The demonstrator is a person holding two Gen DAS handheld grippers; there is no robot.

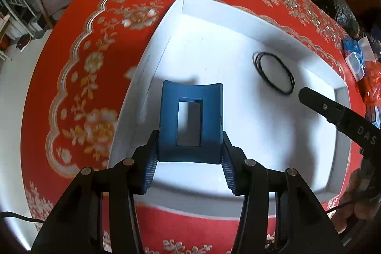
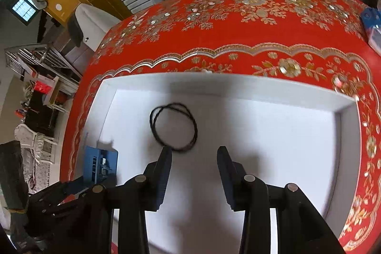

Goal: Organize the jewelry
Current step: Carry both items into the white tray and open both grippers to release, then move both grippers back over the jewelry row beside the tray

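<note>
Left tongs [image 1: 190,146] grip a blue clip [image 1: 191,122] over the white tray [image 1: 238,20]; right tongs [image 2: 194,156], marked "DAS", hover parted beside a black cord [image 2: 173,126].

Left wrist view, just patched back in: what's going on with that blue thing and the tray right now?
The left gripper is shut on the blue hair clip, holding it over the white tray on the red floral tablecloth. A black cord loop already lies on the tray floor. The right gripper is open and holds nothing, its fingertips just short of that loop.
</note>
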